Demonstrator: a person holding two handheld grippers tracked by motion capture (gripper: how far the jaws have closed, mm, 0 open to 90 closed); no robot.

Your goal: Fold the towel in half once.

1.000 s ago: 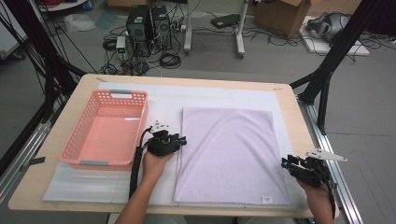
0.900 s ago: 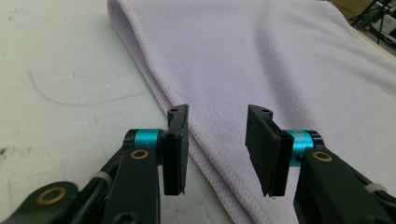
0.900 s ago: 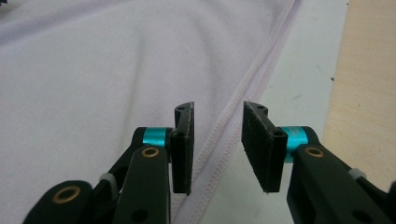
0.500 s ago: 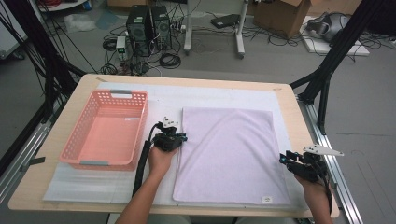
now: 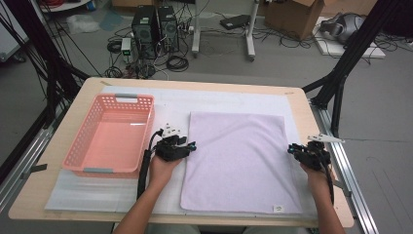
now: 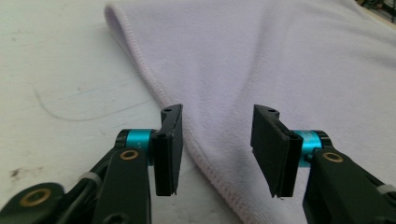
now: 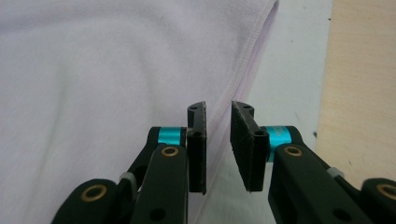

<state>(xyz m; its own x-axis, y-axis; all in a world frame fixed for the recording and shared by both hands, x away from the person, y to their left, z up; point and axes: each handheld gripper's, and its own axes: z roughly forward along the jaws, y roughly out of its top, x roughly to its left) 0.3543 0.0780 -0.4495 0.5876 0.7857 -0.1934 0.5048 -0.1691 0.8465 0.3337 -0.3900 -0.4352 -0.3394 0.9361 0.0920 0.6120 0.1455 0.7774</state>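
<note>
A pale lilac towel (image 5: 238, 161) lies flat on the white mat, with a small label near its front right corner. My left gripper (image 5: 190, 145) is at the towel's left edge. Its jaws have just been opening and stand wide apart (image 6: 218, 112), low over the left hem of the towel (image 6: 280, 56), with no pad pressing on it. My right gripper (image 5: 291, 148) is at the towel's right edge. Its jaws have just been closing and stand a narrow gap apart (image 7: 219, 106). The right hem of the towel (image 7: 93, 70) runs between them, not pinched.
A pink plastic basket (image 5: 146, 141) sits left of the towel, close behind my left gripper. The white mat (image 5: 165, 102) covers most of the wooden table (image 5: 302, 107). The table's right edge lies just beyond my right hand.
My right hand has moved away from the person along the towel's right side and in toward its hem. My left hand has stayed at the left hem.
</note>
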